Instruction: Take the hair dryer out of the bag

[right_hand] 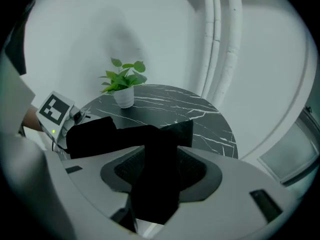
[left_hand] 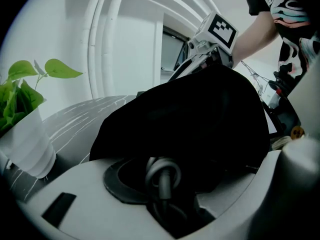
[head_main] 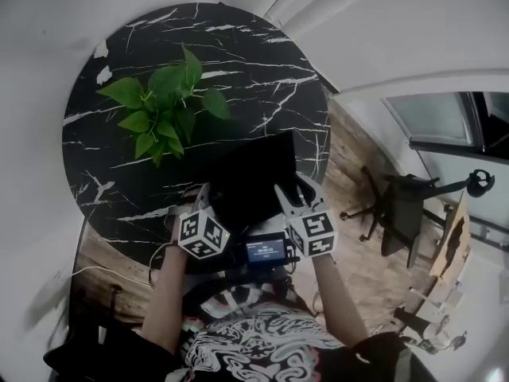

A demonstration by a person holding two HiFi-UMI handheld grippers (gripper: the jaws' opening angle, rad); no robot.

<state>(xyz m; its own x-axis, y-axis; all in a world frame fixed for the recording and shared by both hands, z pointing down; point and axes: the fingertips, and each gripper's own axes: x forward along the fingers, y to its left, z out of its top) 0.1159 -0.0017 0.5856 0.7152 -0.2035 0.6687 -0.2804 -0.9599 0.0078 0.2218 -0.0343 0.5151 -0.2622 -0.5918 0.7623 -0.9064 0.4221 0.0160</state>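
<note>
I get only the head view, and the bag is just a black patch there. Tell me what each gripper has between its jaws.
Observer: In the left gripper view, a grey looped cord stands between the jaws of the left gripper, at the edge of the black bag.
Operator: Now the right one.
Observer: In the right gripper view, a strip of the bag's fabric hangs between the jaws of the right gripper. I cannot tell whether the pads press it.
Operator: Report whether the hair dryer shows.
Observer: No hair dryer shows in any view, only that cord.
</note>
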